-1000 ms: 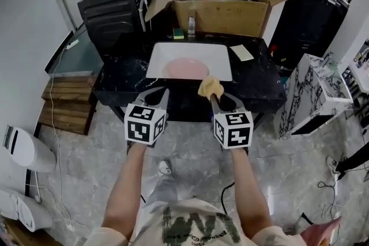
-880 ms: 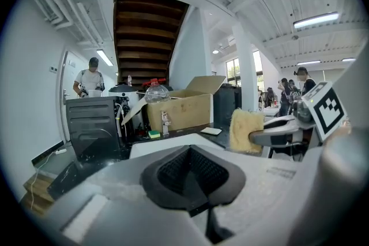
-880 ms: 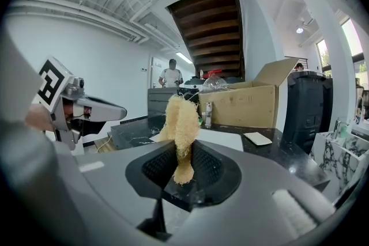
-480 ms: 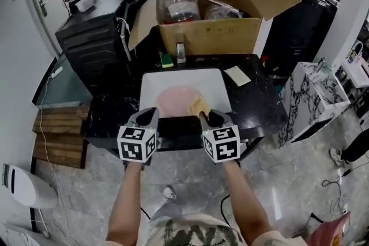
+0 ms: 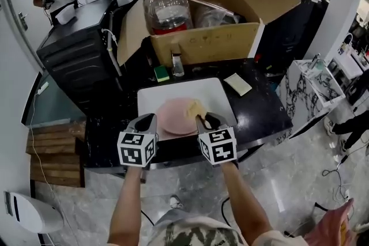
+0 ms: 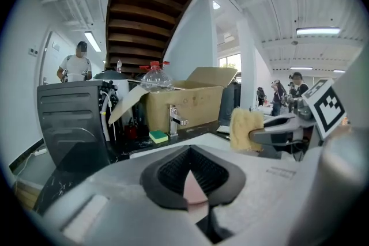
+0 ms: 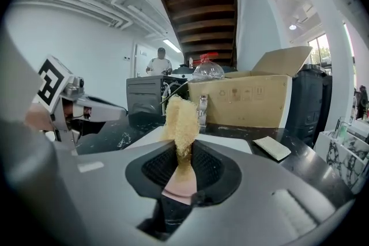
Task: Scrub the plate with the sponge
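A pink plate [image 5: 172,118] lies in a white rectangular basin [image 5: 173,92] on the black counter. My right gripper [image 5: 203,118] is shut on a yellow sponge [image 5: 194,108], which stands over the plate's right part. In the right gripper view the sponge [image 7: 181,117] sticks up from between the jaws, with pink plate [image 7: 180,185] showing below. My left gripper [image 5: 147,118] is at the plate's left edge, jaws together with nothing between them. In the left gripper view the plate [image 6: 195,188] shows through the jaw gap, and the sponge [image 6: 246,130] is at the right.
An open cardboard box [image 5: 202,37] with a plastic jug stands behind the basin. A green-yellow sponge [image 5: 162,73] and a small tap [image 5: 177,65] sit at the basin's far edge. A pale cloth [image 5: 238,84] lies on the counter [image 5: 256,109]. Black cabinet [image 5: 75,49] at left; marble block [image 5: 314,86] at right.
Both grippers have come forward from the counter's near edge to over the basin. The sponge is now above the plate's right side. The left gripper has reached the plate's left edge.
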Motion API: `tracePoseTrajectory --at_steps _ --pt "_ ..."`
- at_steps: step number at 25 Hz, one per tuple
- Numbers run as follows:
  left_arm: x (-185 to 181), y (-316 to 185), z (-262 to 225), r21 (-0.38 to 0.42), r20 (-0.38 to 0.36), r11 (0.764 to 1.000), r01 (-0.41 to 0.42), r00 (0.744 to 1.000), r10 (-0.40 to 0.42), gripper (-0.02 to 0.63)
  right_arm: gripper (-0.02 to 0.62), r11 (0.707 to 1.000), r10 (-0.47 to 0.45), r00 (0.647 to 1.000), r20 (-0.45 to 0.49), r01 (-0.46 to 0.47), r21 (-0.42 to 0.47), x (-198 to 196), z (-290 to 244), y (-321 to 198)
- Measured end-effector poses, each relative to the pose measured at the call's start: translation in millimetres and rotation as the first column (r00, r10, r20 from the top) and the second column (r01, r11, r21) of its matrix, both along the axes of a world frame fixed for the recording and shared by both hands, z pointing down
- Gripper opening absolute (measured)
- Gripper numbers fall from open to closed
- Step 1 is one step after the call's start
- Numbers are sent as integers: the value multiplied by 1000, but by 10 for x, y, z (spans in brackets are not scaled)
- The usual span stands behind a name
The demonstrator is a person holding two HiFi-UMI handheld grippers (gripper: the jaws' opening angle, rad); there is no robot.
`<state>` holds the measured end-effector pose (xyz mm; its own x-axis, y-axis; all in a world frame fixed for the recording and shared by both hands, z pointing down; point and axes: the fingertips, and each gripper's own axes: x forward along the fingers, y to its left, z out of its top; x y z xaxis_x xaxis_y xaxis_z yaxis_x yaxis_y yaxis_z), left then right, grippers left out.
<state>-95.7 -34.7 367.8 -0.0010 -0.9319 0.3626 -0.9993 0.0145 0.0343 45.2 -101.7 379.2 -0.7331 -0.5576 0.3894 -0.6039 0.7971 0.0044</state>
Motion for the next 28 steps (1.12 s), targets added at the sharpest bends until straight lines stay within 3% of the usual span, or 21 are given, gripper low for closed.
tracePoseTrajectory --at_steps 16,28 --pt "-560 -487 157 -4 -29 996 -92 995 92 5 67 997 81 995 -58 -81 -4 -528 76 -404" --pt "-723 -673 399 -20 -75 994 -104 992 102 5 67 999 29 992 -122 -32 -27 -810 177 -595"
